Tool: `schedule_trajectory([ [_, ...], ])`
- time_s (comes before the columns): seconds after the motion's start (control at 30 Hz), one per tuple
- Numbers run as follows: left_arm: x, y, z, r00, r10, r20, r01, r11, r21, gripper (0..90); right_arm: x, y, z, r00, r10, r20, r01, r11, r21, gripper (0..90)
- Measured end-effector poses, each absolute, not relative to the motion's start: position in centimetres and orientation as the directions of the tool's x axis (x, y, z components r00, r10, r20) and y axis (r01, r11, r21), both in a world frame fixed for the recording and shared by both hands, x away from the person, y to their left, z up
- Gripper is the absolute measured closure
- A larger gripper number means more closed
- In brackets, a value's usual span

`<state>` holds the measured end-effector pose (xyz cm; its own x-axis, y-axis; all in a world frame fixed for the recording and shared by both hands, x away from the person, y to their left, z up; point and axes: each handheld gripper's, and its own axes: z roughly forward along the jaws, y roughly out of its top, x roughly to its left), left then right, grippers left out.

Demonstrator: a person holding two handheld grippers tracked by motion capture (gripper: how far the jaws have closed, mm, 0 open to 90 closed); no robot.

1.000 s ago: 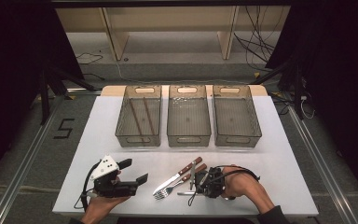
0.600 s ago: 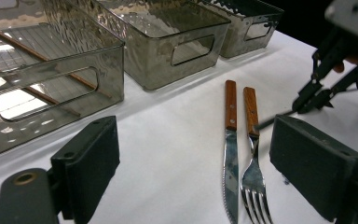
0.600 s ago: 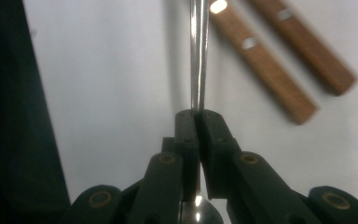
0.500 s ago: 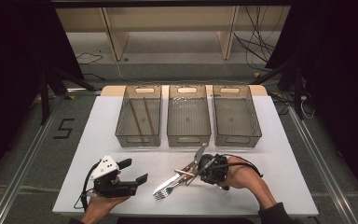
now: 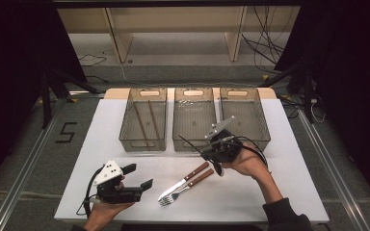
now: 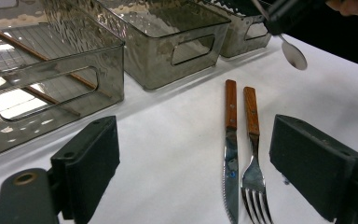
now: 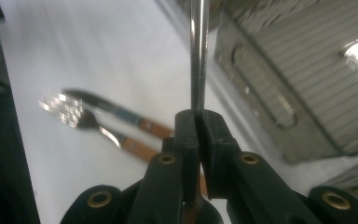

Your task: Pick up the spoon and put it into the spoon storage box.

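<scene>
The right gripper [image 5: 215, 155], raised before the middle bin [image 5: 194, 139], pinches a spoon [image 5: 218, 168]; the left gripper [image 5: 142, 178] rests spread wide near a floor "5" [image 5: 66, 132].

Bright table, dark surroundings.
The white table [image 5: 289, 192] is evenly lit from above; the right gripper view is blurred.

spoon [image 6: 292, 52]: glossy metal | bins [image 5: 194, 120]: smoky ribbed plastic | knife [image 6: 231, 140]: wood handle
</scene>
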<state>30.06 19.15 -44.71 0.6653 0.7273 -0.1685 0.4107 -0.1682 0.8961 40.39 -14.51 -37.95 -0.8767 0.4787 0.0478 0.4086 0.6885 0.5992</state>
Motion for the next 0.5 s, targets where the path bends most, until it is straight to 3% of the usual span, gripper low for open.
schedule_trajectory([
  [0.5,30.1,19.2,-44.7,0.664,0.728,-0.169,0.408,-0.163,0.898,15.5,43.5,-15.1,-34.9,-0.798,0.597,0.083,0.456,0.508,0.73,86.1],
])
